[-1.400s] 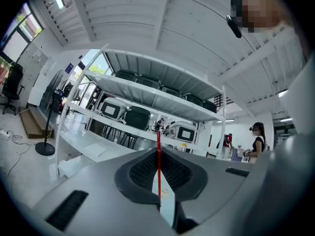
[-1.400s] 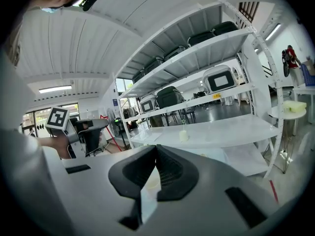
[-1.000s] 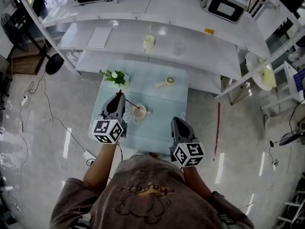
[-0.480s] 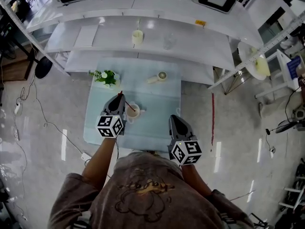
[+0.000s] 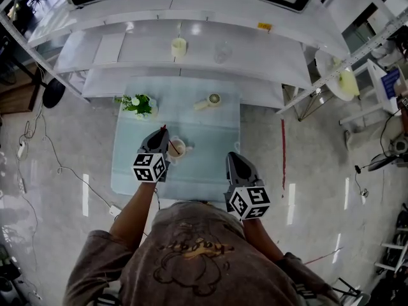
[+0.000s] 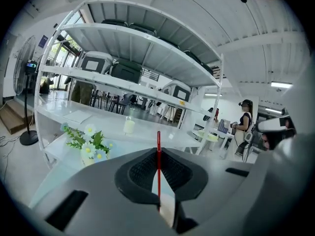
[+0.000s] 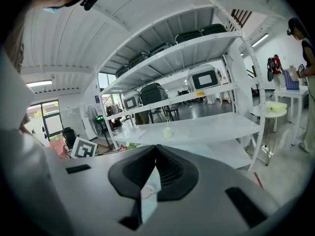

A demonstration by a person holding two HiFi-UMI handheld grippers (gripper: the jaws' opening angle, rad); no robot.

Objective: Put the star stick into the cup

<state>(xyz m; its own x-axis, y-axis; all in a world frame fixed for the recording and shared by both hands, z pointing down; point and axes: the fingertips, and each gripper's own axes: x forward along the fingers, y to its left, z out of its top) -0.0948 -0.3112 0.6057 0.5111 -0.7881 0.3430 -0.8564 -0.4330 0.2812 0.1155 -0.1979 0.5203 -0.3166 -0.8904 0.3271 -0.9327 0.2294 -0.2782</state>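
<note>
Clearly, you held the left tongs [image 5: 160, 134] clamped on the thin red star stick [image 6: 158, 154]. In the left gripper view the pads were pressed together on it, and the stick stood upright between them, its upper end rising above the tips.

From the head view, the stick slanted down and to the right from the tongs toward the small cream cup [image 5: 177, 148]. Its lower end lay over the cup's mouth. Whether it touched the inside could not be made out. The cup stood on the pale blue rectangular surface [image 5: 210, 171], just beside the left tongs.

Your right tongs [image 5: 234, 159] hung over the near right part of the surface, well apart from the cup. In the right gripper view the tips met, with nothing held between them.

Other items on the surface:
- a small vase of white flowers with green leaves [image 5: 136, 103] at the far left corner
- a small cream handheld fan [image 5: 208, 101] lying near the far edge

Behind the surface, a white shelf [image 5: 127, 50] carried a pale yellow tumbler [image 5: 178, 46] and a clear glass [image 5: 222, 53].
</note>
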